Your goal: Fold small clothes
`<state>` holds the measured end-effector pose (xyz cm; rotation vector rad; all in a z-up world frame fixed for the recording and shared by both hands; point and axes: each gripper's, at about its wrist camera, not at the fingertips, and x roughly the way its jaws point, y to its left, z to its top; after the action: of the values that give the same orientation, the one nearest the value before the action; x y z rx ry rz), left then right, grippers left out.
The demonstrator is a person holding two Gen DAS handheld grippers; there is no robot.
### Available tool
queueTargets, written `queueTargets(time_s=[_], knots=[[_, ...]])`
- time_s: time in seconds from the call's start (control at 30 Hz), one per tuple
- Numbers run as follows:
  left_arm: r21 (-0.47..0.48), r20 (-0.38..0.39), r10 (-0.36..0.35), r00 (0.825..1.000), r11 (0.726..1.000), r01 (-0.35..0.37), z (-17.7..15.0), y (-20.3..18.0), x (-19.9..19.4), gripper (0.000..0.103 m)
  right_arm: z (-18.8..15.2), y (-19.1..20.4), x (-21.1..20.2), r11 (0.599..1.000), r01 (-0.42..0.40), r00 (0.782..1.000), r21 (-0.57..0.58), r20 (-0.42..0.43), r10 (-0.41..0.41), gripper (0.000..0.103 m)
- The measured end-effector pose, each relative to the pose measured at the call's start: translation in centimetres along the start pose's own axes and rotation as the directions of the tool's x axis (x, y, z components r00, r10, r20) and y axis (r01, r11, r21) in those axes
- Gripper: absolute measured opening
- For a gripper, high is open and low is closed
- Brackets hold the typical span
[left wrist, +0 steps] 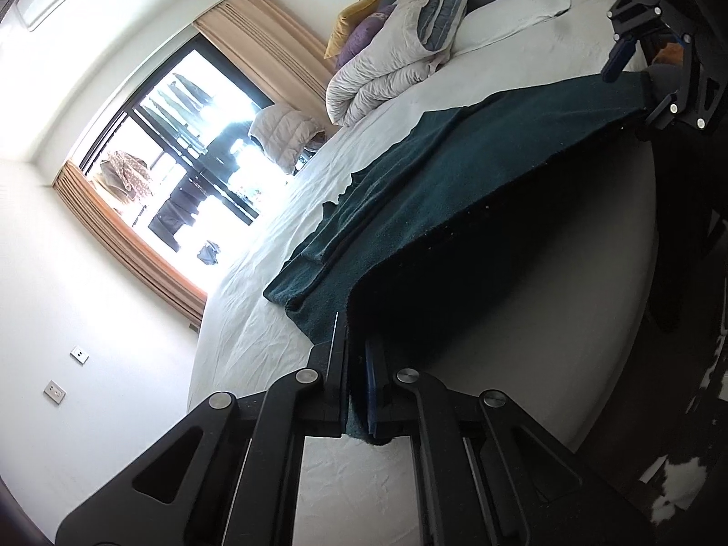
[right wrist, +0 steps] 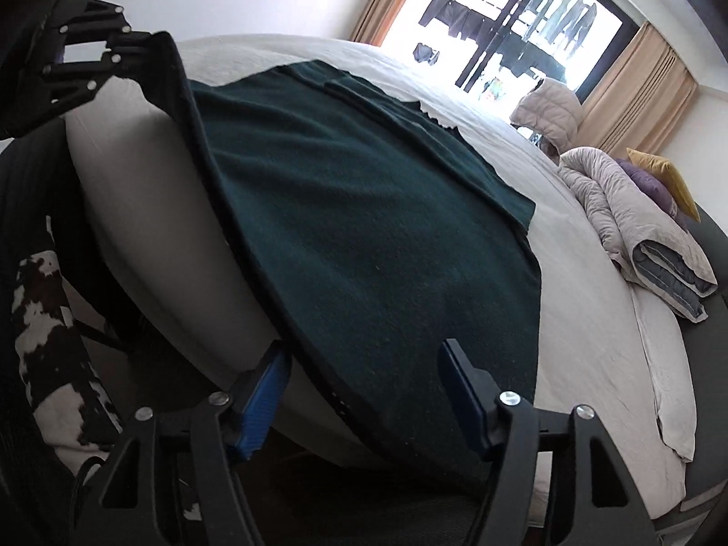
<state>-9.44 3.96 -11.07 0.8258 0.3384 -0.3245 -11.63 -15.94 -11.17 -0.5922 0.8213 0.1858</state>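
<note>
White bed sheet (right wrist: pixel 587 318) (bright window (right wrist: pixel 523 22) behind)

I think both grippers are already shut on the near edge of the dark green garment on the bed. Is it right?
Only the left gripper is shut on the dark green garment. The right wrist view shows the right gripper open, its blue pads straddling the edge without pressing.

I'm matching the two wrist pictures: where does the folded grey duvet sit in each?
Left wrist view: folded grey duvet at upper centre, beyond the dark green garment.
Right wrist view: duvet at the right edge, past the garment.
Shared landmark: window.
</note>
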Motion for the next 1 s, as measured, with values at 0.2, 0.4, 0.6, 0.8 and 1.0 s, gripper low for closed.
queueTargets(time_s=[0.2,0.4,0.6,0.8,1.0], knots=[[-0.02,0.005,0.004,1.0,1.0,-0.004,0.4,0.5,-0.5,0.004,-1.3,-1.5,1.6,0.998,0.059,0.994,-0.001,-0.088,-0.059,0.048],[-0.06,-0.017,-0.019,1.0,0.998,0.018,-0.1,0.4,-0.3,0.004,-2.5,-2.8,1.7,0.996,0.088,0.989,0.031,-0.125,-0.084,0.028],[-0.103,-0.046,-0.054,0.997,0.994,0.049,-0.2,0.2,-0.6,0.004,-2.8,-3.4,1.6,0.994,0.074,0.989,0.082,-0.135,-0.063,0.009],[-0.227,-0.073,-0.097,0.993,0.971,0.078,-0.3,1.5,-0.4,0.004,-2.5,-5.7,1.3,0.975,0.041,0.993,0.217,-0.118,-0.015,0.004],[-0.347,-0.114,-0.142,0.983,0.933,0.094,0.4,3.4,0.6,0.004,-2.1,-8.9,0.5,0.905,-0.04,0.997,0.423,-0.039,0.063,0.004]])
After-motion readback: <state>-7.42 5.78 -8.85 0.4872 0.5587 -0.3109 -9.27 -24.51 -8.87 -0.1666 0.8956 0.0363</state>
